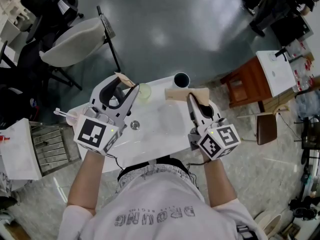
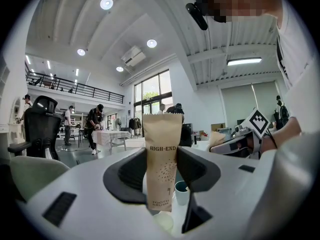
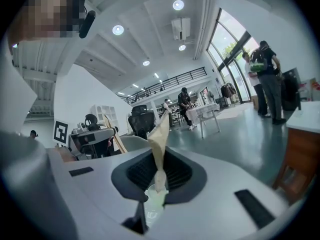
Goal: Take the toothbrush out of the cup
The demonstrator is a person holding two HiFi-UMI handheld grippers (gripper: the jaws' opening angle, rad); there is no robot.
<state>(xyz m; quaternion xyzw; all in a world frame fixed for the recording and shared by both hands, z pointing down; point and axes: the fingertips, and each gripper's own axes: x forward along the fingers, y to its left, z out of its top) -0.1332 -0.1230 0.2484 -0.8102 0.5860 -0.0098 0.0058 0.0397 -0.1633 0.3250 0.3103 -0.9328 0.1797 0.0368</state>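
Note:
I hold a brown paper toothbrush packet in each gripper over the white table [image 1: 160, 129]. My left gripper [image 1: 127, 86] is shut on one packet [image 1: 123, 78]. In the left gripper view this packet [image 2: 162, 154] stands upright, its flat face toward the camera, held by its edges in the gripper [image 2: 161, 171]. My right gripper [image 1: 190, 97] is shut on the other packet [image 1: 186, 93], which lies level. The right gripper view shows that packet [image 3: 160, 139] edge-on, pinched low in the gripper [image 3: 157, 176]. A pale green cup [image 1: 144, 91] and a dark cup [image 1: 181, 79] stand between and beyond the grippers.
A small metal piece [image 1: 134, 125] lies on the table. A grey chair [image 1: 75, 41] stands at the far left, a metal rack [image 1: 52, 146] at the near left and a wooden side table [image 1: 250, 84] at the right. People are at a table [image 2: 107, 136] far off.

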